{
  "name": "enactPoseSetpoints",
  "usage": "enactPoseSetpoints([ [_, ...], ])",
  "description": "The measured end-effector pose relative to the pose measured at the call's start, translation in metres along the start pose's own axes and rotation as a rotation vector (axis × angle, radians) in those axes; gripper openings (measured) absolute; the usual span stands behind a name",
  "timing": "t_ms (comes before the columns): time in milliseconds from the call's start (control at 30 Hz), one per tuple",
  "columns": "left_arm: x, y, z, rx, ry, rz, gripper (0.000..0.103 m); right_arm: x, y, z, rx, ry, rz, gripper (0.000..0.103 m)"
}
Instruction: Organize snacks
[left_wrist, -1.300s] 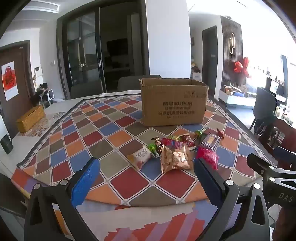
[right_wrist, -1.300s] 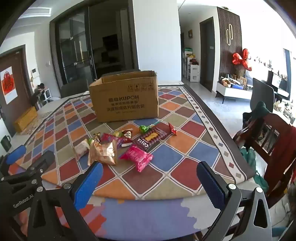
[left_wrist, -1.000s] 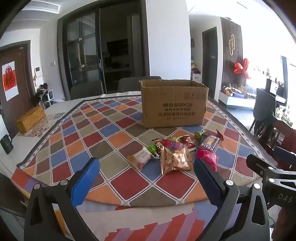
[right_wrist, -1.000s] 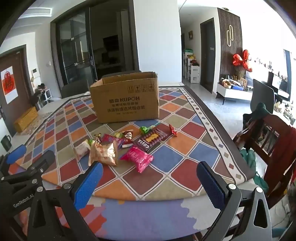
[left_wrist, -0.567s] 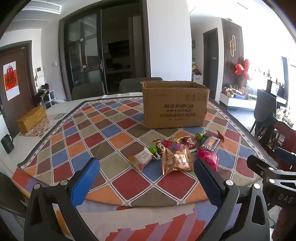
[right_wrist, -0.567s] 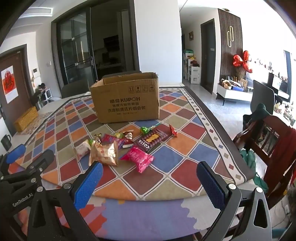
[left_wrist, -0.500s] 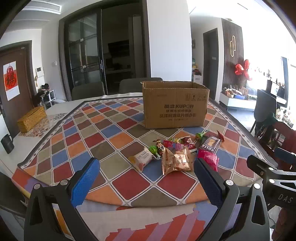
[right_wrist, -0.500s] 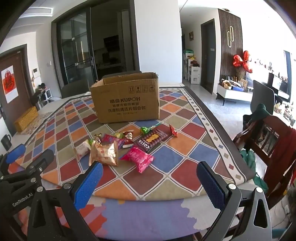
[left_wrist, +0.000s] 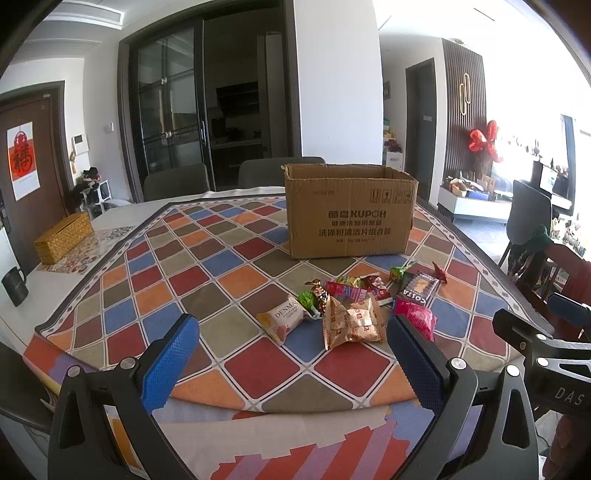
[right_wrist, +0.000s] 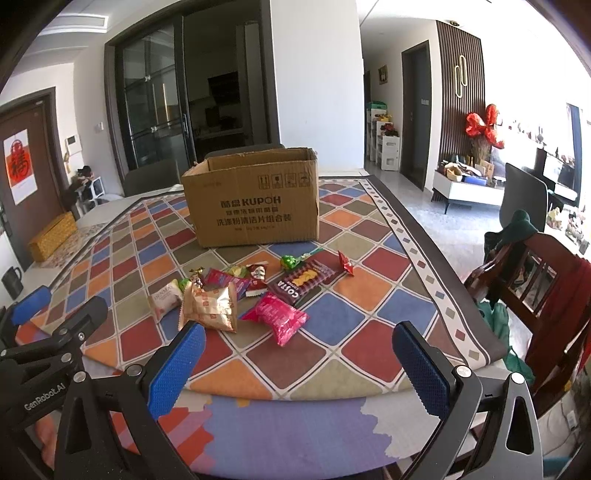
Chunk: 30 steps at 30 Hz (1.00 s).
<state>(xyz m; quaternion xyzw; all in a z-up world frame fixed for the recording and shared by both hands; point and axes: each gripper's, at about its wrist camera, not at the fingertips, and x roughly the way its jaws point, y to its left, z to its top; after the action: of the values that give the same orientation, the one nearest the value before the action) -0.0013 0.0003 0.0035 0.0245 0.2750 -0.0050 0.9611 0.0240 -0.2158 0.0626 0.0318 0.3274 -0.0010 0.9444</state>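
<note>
Several snack packets lie in a loose heap on the checked tablecloth (left_wrist: 207, 295). Among them are a gold bag (left_wrist: 351, 322) (right_wrist: 210, 308), a pink bag (right_wrist: 276, 318) (left_wrist: 417, 319), a white DENMA pack (left_wrist: 284, 319) (right_wrist: 164, 298) and a dark COSTA biscuit pack (right_wrist: 301, 280) (left_wrist: 419, 288). An open cardboard box (left_wrist: 349, 212) (right_wrist: 253, 197) stands behind the heap. My left gripper (left_wrist: 291, 363) is open, near the table's front edge, short of the snacks. My right gripper (right_wrist: 295, 367) is open too, in front of the pink bag. Neither holds anything.
A woven gold box (left_wrist: 62, 238) and a dark mug (left_wrist: 14, 286) sit at the table's left side. A wooden chair (right_wrist: 535, 280) draped with red and green cloth stands to the right. Grey chairs (left_wrist: 173, 181) are behind the table.
Both grippers stayed open and drifted only slightly; the box and snacks sit a little lower in view. Nothing on the table moved.
</note>
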Motion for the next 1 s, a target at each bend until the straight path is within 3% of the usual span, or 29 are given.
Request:
enactPoseSetpoints([
  [1000,-0.0006,0.0007,-0.0009,-0.002,-0.008,-0.001,0.103,-0.0014,0.0,-0.0001,-0.004,-0.007,-0.001,0.102],
])
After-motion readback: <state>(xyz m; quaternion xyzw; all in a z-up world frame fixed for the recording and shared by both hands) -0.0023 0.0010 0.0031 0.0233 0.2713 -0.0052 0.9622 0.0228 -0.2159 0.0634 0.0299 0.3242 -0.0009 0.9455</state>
